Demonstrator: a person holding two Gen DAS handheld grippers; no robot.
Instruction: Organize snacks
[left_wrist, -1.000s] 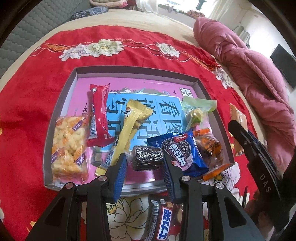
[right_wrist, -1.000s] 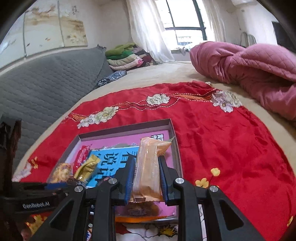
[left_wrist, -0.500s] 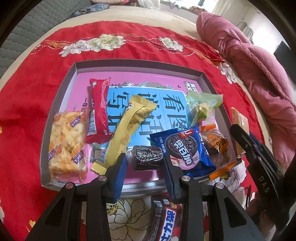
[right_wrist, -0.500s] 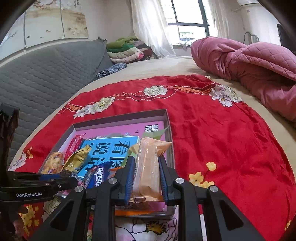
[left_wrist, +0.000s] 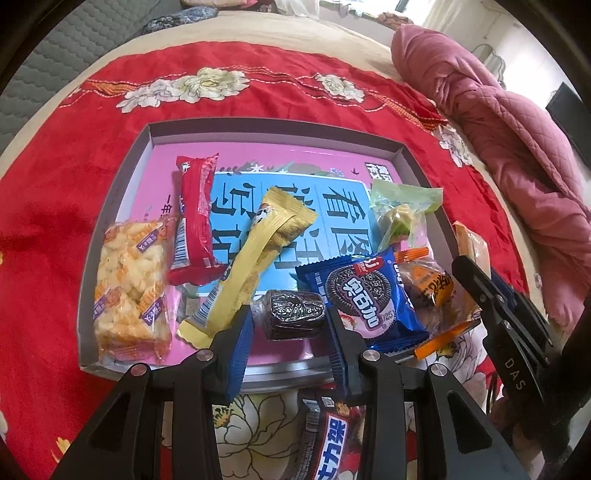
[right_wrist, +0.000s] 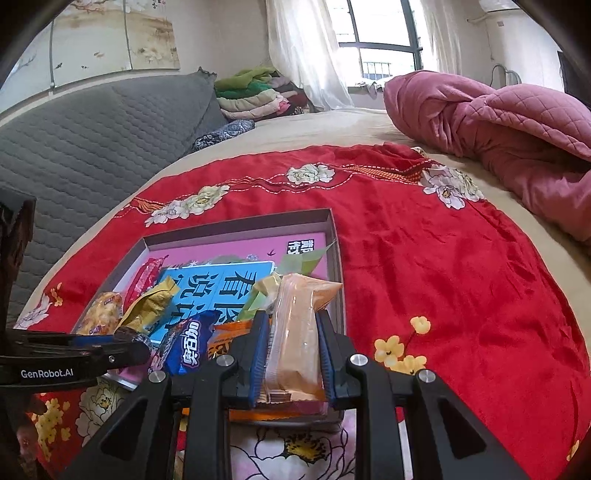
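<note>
— How far along is the snack sorting, from where you stand?

— Well on, I'd say. The shallow grey box (left_wrist: 413, 162) on the red floral cloth (left_wrist: 258, 88) already has 6 packets lying in it: a puffed-rice pack (left_wrist: 129, 284) at its left side, a red wafer bar (left_wrist: 195, 218) just beside that, a long gold sachet (left_wrist: 255, 254) across the middle, a green-wrapped sweet (left_wrist: 402, 214) near the right wall, a blue Oreo pack (left_wrist: 365, 295) and an orange-wrapped cake (left_wrist: 432, 291) at the near right corner.

— And what's left?

— I count 3. A dark foil-wrapped chocolate (left_wrist: 293, 314) and a pale orange biscuit pack (right_wrist: 299, 332) are each in a claw, and a red-and-blue bar (left_wrist: 332, 439) lies on the cloth just outside the box's near wall.

— What are the claws doing?

— The left gripper (left_wrist: 291, 325) is partly closed with the chocolate between its blue pads, low over the box's near edge. The pads seem to touch its ends, so I judge it gripped. The right gripper (right_wrist: 295, 350) is clamped tight on the biscuit pack, holding it upright above the box's near right corner. Neither is let go yet.
</note>
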